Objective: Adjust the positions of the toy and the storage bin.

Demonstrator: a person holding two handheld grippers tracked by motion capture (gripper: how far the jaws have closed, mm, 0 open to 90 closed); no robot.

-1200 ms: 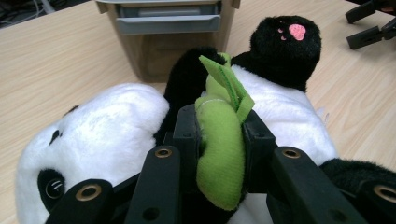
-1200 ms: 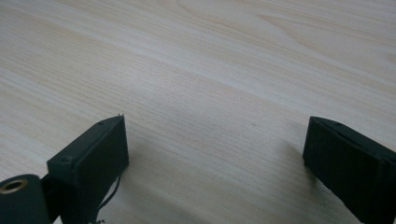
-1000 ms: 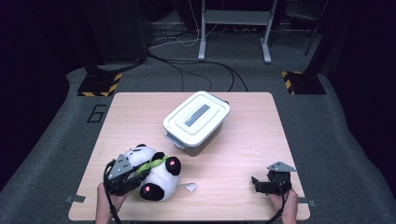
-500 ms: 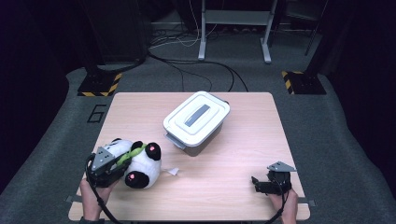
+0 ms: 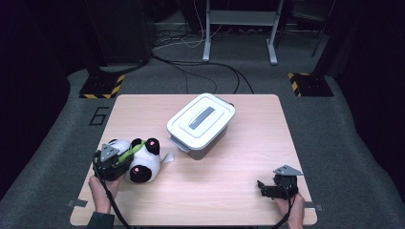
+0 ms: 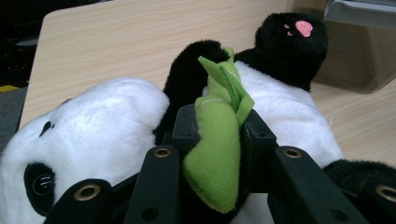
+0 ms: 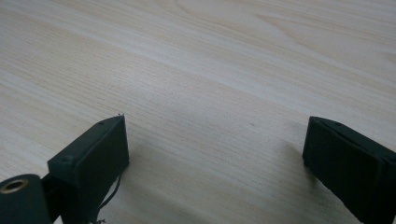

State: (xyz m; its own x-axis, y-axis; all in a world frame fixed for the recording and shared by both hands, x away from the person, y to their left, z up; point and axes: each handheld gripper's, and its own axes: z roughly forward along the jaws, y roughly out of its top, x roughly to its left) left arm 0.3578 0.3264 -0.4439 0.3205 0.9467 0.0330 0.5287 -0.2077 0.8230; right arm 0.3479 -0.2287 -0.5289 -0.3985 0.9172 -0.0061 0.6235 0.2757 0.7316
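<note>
left gripper (image 6: pixel 217 135): my jaws clamped on the green leaf (image 6: pixel 215 154), one jaw each side, pinching it flat
leaf: plush, sewn to the panda (image 6: pixel 93 135), sticks up and forward out of my left jaws, tip past the jaw ends
panda: lies on its side right under and ahead of my left gripper (image 5: pixel 111 163), touching it; white head to the left of my jaws in the left gripper view, black paw with pink pad beyond them to the right
panda in high view: (image 5: pixel 141 160) just right of my left gripper, white tag poking out on its far side toward the box
box (image 5: pixel 201 123): white lid on, grey body, ahead and to the right of my left gripper, near the panda, gap between them; well ahead-left of my right one
right gripper (image 7: pixel 215 154): jaws wide apart, nothing between, bare table (image 7: pixel 210 70) below and ahead
right gripper in high view: (image 5: pixel 279 186) held low over table, well right of the panda
hands: left hand (image 5: pixel 99 191) behind left gripper, right hand (image 5: pixel 292 209) behind right gripper
</note>
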